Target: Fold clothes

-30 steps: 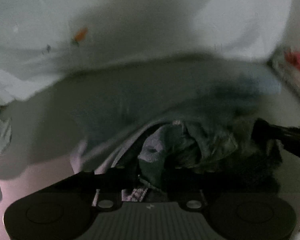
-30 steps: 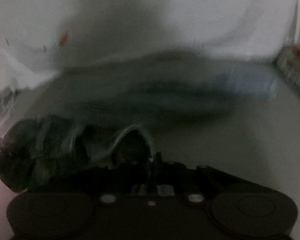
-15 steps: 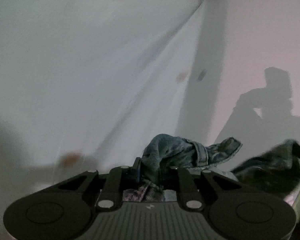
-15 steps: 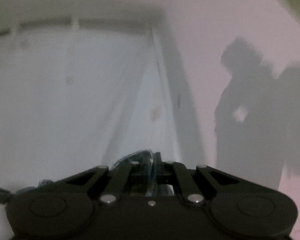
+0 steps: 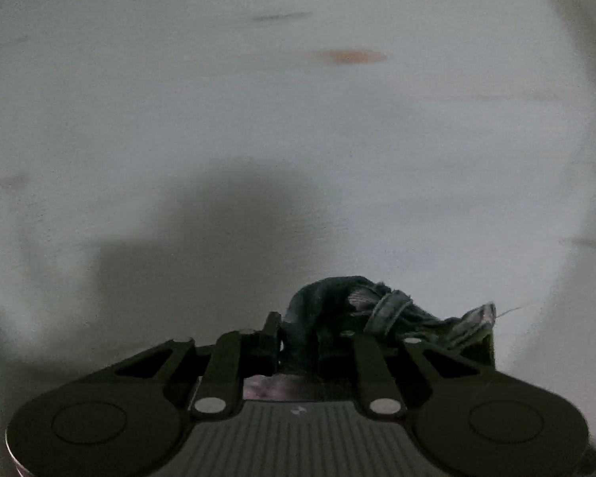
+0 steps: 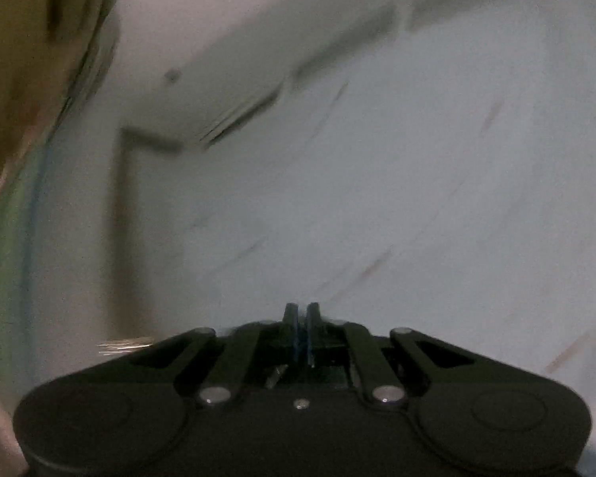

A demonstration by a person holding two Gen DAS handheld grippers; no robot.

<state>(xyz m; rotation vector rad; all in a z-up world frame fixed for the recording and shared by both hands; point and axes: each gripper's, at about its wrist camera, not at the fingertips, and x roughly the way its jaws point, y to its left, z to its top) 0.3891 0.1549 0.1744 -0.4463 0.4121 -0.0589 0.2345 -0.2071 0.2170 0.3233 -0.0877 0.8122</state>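
A dark blue denim garment with a waistband and belt loop is bunched between the fingers of my left gripper. It spills over the right finger and hides it. The left jaws are opening slightly with the denim still pinched between them. In the right wrist view my right gripper has its fingers pressed together. Only a thin blue edge of fabric shows between the pads. The rest of the garment hangs below, out of both views.
A white cloth backdrop with faint orange marks fills the left wrist view. The right wrist view is blurred: pale wall and ceiling lines, and a yellow-green hanging at the left edge.
Both grippers have risen from the surface with the denim garment. The views have swung from the table up to the backdrop and wall. Less fabric shows at the right fingers.
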